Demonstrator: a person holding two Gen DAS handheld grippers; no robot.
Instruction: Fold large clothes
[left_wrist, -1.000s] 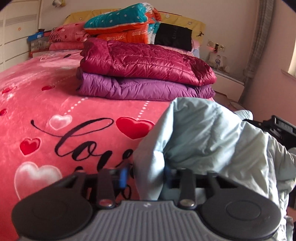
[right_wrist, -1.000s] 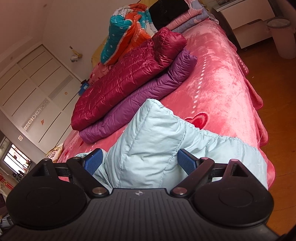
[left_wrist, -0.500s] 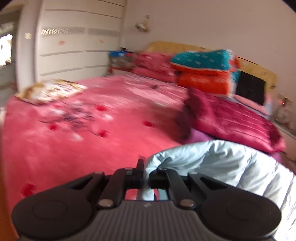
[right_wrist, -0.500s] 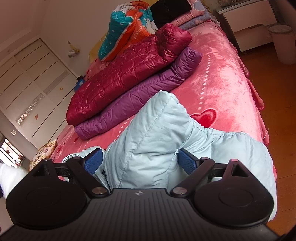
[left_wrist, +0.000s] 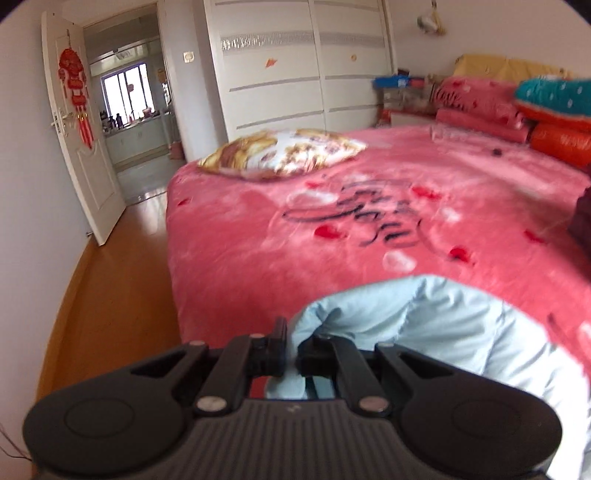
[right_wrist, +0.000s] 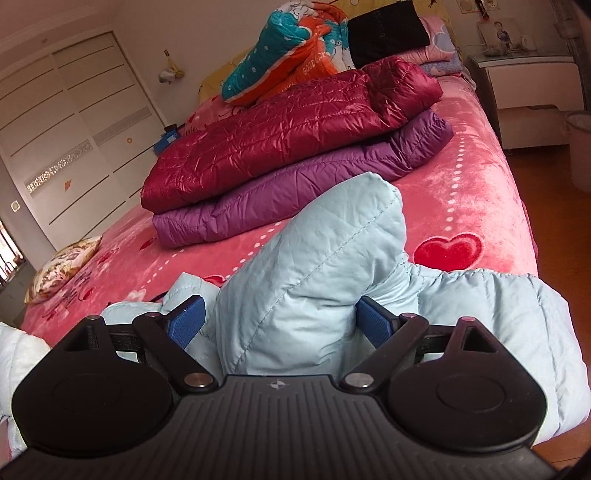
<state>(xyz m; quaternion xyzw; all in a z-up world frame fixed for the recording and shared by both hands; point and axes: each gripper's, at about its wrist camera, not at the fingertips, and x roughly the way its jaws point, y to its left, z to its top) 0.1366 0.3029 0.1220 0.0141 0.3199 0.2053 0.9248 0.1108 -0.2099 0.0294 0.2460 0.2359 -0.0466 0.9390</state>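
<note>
Between the left gripper's (left_wrist: 291, 350) nearly touching jaws sits a pinched fold of the pale blue jacket (left_wrist: 436, 325), the pink bed (left_wrist: 280, 240) beyond. From the right gripper (right_wrist: 279, 323), jaws wide apart flank a raised jacket (right_wrist: 314, 266) fold; pads barely touching it.

Left view blurred: script on bed cover (left_wrist: 373, 218) unreadable. Dark red item (left_wrist: 583, 221) cut off by pic's right edge. Right gripper (right_wrist: 279, 328) pad contact w/ pale blue jacket (right_wrist: 314, 280) hidden.
</note>
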